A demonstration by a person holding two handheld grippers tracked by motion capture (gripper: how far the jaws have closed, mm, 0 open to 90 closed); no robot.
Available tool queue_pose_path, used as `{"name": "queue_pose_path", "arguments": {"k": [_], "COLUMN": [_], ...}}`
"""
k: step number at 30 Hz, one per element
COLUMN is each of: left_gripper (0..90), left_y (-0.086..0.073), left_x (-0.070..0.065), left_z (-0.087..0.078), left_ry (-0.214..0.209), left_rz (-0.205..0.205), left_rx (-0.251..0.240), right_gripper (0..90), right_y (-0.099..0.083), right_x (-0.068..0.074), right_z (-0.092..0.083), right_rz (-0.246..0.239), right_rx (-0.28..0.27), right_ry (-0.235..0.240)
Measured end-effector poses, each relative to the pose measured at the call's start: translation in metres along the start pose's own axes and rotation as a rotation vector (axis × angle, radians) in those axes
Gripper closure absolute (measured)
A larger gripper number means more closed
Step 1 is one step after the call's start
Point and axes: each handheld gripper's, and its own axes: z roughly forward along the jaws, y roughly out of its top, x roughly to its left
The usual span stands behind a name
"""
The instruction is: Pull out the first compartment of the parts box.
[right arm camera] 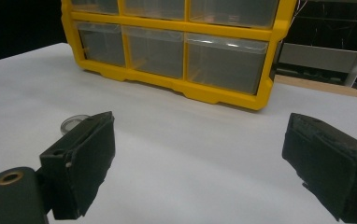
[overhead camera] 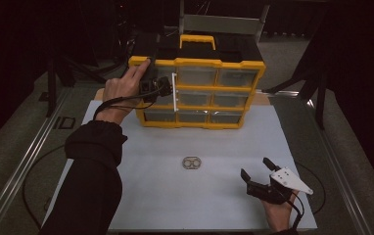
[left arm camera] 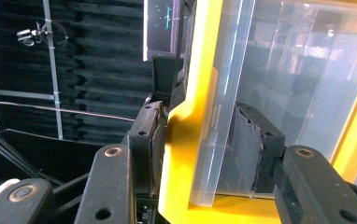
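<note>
Yellow plastic frames the drawer organizer (overhead camera: 195, 93) at the far side of the white counter (overhead camera: 175, 196). The left gripper (overhead camera: 161, 88) is at its top left drawer (left arm camera: 279, 84), jaws set around the drawer's clear front lip and the yellow frame edge, seemingly clenched on it, probably to pull the drawer out. The right gripper (overhead camera: 255, 168) rests released at near right, likely waiting. A small metal ring piece (overhead camera: 192, 163) lies mid-counter; its exact form is hard to make out, as are drawer contents.
</note>
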Motion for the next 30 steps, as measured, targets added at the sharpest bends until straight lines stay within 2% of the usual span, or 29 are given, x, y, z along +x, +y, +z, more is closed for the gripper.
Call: {"name": "queue_pose_path", "arguments": {"k": [1,5,10,11,15,21,25,30], "left_gripper": [56.3,58.1,60.9,61.2,61.6,61.8,62.4,66.5], "left_y": [0.001,0.003,0.003,0.003,0.002,0.001,0.0,0.0], "left_x": [-0.001,-0.001,-0.004,-0.006,-0.009,-0.01,-0.011,-0.011], "left_z": [0.001,0.002,0.002,0.001,-0.001,-0.006,-0.011,-0.016], "left_ry": [0.006,0.015,0.032,0.047,0.07,0.079,0.085,0.071], "left_rz": [0.013,0.008,0.029,0.035,0.027,0.041,0.032,0.042], "left_rx": [-0.002,0.007,0.01,0.008,-0.003,-0.009,-0.018,-0.021], "right_gripper": [9.5,9.5,9.5,9.5,9.5,9.5,9.5,9.5], "right_y": [0.0,0.0,0.0,0.0,0.0,0.0,0.0,0.0], "right_x": [0.0,0.0,-0.001,-0.001,-0.002,-0.002,-0.002,-0.002], "right_z": [0.0,0.0,0.0,-0.001,-0.001,-0.001,-0.001,-0.001], "right_rz": [0.001,0.003,0.004,0.004,0.005,0.01,0.011,0.013], "right_rx": [-0.002,-0.003,-0.004,-0.003,-0.004,-0.006,-0.006,-0.005], "right_ry": [0.001,-0.001,-0.004,-0.003,-0.005,-0.003,-0.003,0.0]}}
